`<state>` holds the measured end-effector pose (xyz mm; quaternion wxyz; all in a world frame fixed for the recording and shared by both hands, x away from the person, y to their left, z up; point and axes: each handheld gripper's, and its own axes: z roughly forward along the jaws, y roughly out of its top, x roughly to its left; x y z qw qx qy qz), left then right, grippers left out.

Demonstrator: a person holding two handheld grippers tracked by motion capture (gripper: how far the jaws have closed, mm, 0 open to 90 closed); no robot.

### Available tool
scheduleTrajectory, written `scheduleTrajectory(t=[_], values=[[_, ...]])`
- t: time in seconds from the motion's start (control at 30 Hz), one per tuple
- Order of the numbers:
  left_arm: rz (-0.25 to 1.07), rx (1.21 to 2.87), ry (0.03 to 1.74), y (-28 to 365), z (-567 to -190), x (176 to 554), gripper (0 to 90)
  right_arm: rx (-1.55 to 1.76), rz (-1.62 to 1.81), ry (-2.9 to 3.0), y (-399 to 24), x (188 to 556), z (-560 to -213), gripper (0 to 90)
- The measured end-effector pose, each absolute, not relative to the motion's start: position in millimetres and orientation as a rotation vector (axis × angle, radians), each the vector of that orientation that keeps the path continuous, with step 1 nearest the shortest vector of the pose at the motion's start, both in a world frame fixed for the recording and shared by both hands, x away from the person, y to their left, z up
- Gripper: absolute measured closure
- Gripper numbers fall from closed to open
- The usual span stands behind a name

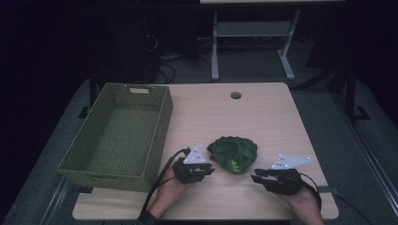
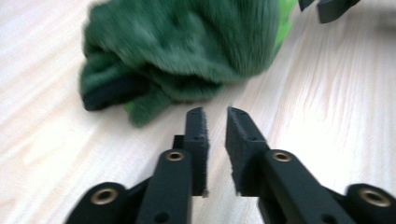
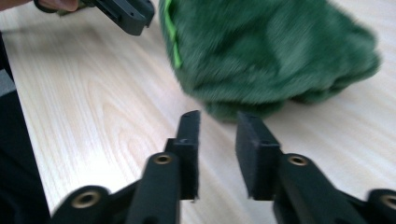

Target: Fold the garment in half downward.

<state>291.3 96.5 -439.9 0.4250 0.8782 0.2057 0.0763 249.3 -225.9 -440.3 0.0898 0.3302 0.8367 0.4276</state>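
Two grippers flank a green plush heap near the table's front edge.

High view: I have the left gripper (image 1: 204, 171) and right gripper (image 1: 256, 178) on either side of the green plush cloth (image 1: 233, 153), the woven basket (image 1: 119, 136) along the table's (image 1: 263, 112) left edge. Left gripper view: jaws slightly spread, pinching nothing, cloth (image 2: 187, 51) just ahead. Right gripper view: jaws likewise parted and empty (fabric (image 3: 271, 56) close). I should widen both, then bite low into the folds.

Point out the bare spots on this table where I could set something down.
Most open: the far right stretch of the table, between the woven basket and the right edge, beyond the round hole. The basket's inside is also free. Crowded: the near edge, where the left gripper and right gripper flank the green cloth.
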Motion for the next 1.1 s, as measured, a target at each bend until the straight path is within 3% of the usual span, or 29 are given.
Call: scheduleTrajectory(t=[0.17,0.3,0.57,1.1], values=[[0.196,2.151,0.510,89,-421,302,88.8,0.985,1.317,2.418,-226,264,-426,83.9],[0.215,2.136,0.507,72,-412,321,89.6,0.993,1.300,2.398,-220,285,-423,89.1],[0.189,2.220,0.554,55,-435,347,89.7,1.041,1.205,2.485,-207,311,-445,89.9],[0.155,2.299,0.584,56,-464,348,89.8,1.060,1.116,2.615,-196,305,-468,90.0]])
